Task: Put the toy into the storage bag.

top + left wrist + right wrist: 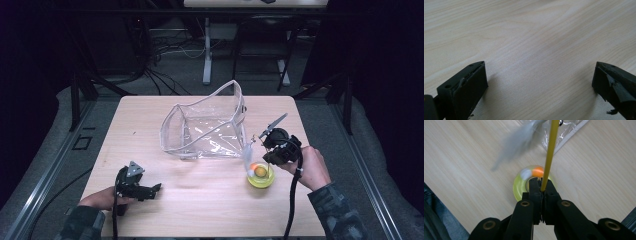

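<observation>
A round yellow toy base [260, 176] lies on the right side of the wooden table [200, 210], with an orange ball [538, 171] and a white ball in its ring [520, 186]. My right gripper [541, 185] hangs just above it, shut on a thin yellow stick [550, 152] that rises from the base. A blurred grey feather [517, 142] swings at the stick's far end. In the high view my right gripper [267, 159] sits over the toy's right edge. My left gripper [156, 188] rests open on bare wood at the front left, with nothing between its jaws [540, 77].
A clear plastic zip bag [207, 130] stands open in the middle of the table, just left of the toy; its corner [564, 132] shows beyond the stick. Table legs and cables are on the floor behind.
</observation>
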`<state>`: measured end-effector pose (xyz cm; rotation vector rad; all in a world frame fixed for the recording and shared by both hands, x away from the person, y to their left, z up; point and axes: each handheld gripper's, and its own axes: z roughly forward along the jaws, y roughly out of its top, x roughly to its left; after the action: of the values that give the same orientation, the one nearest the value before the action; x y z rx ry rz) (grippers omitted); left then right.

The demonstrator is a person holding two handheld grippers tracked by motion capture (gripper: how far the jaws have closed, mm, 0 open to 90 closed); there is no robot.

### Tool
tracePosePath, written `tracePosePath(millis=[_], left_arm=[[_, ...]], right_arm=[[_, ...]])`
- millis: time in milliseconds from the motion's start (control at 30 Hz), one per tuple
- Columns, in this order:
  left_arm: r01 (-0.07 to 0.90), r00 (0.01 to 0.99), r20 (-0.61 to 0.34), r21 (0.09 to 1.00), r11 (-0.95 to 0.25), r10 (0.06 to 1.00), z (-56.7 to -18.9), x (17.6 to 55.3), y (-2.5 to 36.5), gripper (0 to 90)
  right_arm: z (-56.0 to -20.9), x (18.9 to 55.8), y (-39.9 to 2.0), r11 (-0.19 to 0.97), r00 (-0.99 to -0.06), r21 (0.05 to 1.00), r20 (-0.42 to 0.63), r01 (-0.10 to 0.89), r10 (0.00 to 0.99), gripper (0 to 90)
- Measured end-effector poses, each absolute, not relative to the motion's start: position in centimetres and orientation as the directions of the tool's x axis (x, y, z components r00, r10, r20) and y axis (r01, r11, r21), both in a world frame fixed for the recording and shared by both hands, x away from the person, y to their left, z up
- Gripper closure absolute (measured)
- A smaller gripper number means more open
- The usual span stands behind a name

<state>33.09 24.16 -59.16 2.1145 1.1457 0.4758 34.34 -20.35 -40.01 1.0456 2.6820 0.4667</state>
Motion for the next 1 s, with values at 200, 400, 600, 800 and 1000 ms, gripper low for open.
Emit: tracePosePath(millis=[200, 400, 600, 800, 1000], left_arm=[[0.59, 0.547, 0.0, 0.709, -0.386, 0.837, -59.2, 33.1, 24.2, 0.0], [0.59, 0.548, 0.0, 0.709, -0.386, 0.837, -59.2, 33.1, 24.2, 0.0], [0.589, 0.548, 0.001, 0.709, -0.387, 0.836, -59.2, 33.1, 24.2, 0.0], [0.589, 0.548, 0.001, 0.709, -0.387, 0.836, -59.2, 33.1, 24.2, 0.0], [0.59, 0.547, -0.001, 0.71, -0.385, 0.837, -59.2, 33.1, 24.2, 0.0]], right_arm=[[-39.8, 34.3, -20.4, 0.695, -0.723, 0.374, -0.085, 0.614, 0.686, 88.3], [-39.3, 34.0, -20.3, 0.704, -0.727, 0.372, -0.101, 0.605, 0.679, 88.4], [-38.9, 33.9, -20.3, 0.705, -0.732, 0.376, -0.096, 0.601, 0.675, 88.4], [-37.8, 34.1, -20.2, 0.712, -0.738, 0.377, -0.101, 0.592, 0.667, 88.4], [-36.9, 34.3, -19.9, 0.706, -0.735, 0.401, -0.107, 0.584, 0.669, 88.4]])
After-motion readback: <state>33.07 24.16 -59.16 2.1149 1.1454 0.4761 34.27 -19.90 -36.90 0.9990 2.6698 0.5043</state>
